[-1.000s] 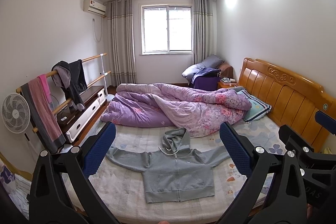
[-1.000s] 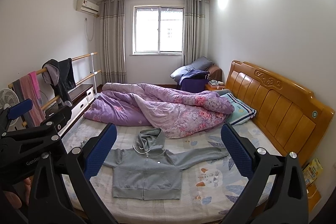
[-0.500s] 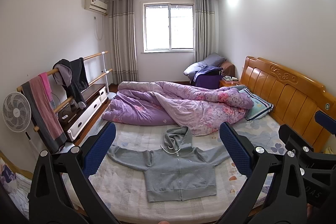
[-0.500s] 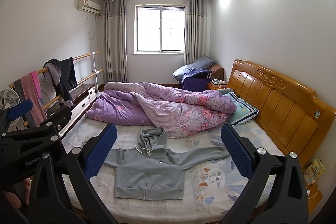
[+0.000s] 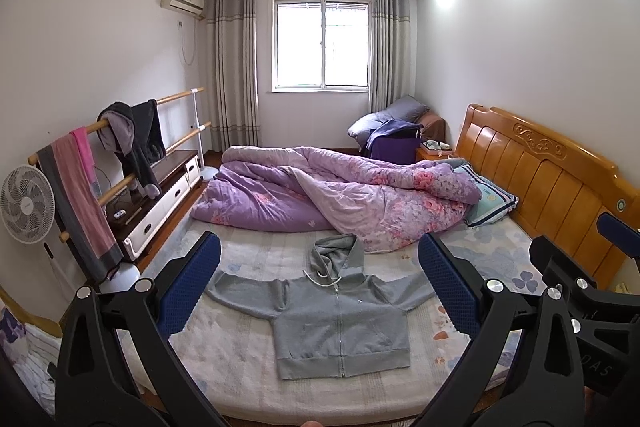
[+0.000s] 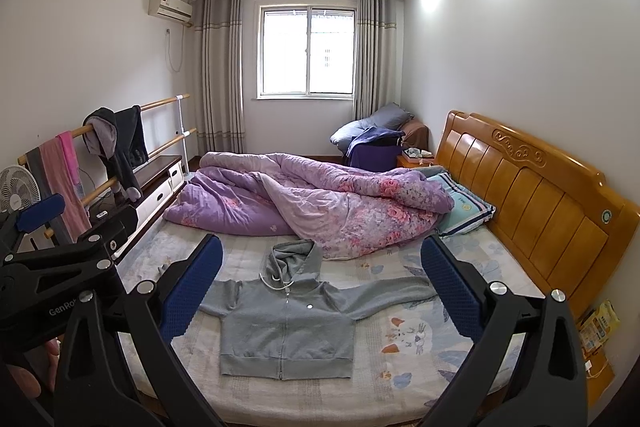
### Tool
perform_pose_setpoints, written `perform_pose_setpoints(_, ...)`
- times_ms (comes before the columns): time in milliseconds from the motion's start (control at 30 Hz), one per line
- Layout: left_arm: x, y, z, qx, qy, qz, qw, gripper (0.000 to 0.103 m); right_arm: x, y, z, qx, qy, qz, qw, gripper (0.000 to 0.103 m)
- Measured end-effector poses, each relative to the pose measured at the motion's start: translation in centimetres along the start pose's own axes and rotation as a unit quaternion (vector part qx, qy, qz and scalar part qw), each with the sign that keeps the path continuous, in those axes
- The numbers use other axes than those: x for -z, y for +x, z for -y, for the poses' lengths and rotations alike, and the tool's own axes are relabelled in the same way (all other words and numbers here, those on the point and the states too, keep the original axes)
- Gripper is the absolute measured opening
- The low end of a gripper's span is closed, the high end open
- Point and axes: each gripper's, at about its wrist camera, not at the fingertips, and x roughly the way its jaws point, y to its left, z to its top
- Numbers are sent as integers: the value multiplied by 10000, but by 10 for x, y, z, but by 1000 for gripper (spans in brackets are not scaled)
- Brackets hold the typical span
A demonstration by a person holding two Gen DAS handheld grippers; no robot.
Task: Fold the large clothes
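Observation:
A grey zip-up hoodie (image 5: pixel 340 323) lies flat and face up on the bed, sleeves spread to both sides, hood toward the quilt; it also shows in the right wrist view (image 6: pixel 286 331). My left gripper (image 5: pixel 320 283) is open and empty, held in the air short of the bed's near edge. My right gripper (image 6: pixel 322 283) is open and empty at about the same height, to the right of the left one. The right gripper's body shows at the right edge of the left wrist view (image 5: pixel 580 291), and the left gripper's body at the left edge of the right wrist view (image 6: pixel 60 267).
A crumpled purple floral quilt (image 5: pixel 340 195) fills the far half of the bed, with a pillow (image 5: pixel 488 199) by the wooden headboard (image 5: pixel 552 179). A clothes rail with hanging garments (image 5: pixel 132 143), a fan (image 5: pixel 24 203) and a low cabinet (image 5: pixel 164 195) stand left.
Both views have shifted slightly: the hoodie sits a little further right and the room a little lower in frame. Both grippers stay open and the hoodie has not moved.

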Motion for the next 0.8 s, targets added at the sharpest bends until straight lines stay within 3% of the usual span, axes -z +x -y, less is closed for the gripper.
perform_pose_setpoints(400, -2, 5, -10, 23, -20, -69, 10000, 98, 2, 7, -13, 26, -34, -61, 10000, 96)
perform_pose_setpoints(800, 0, 41, -32, 134, 69, -279, 9995, 98, 13, 38, -34, 53, 118, -336, 9993, 96)
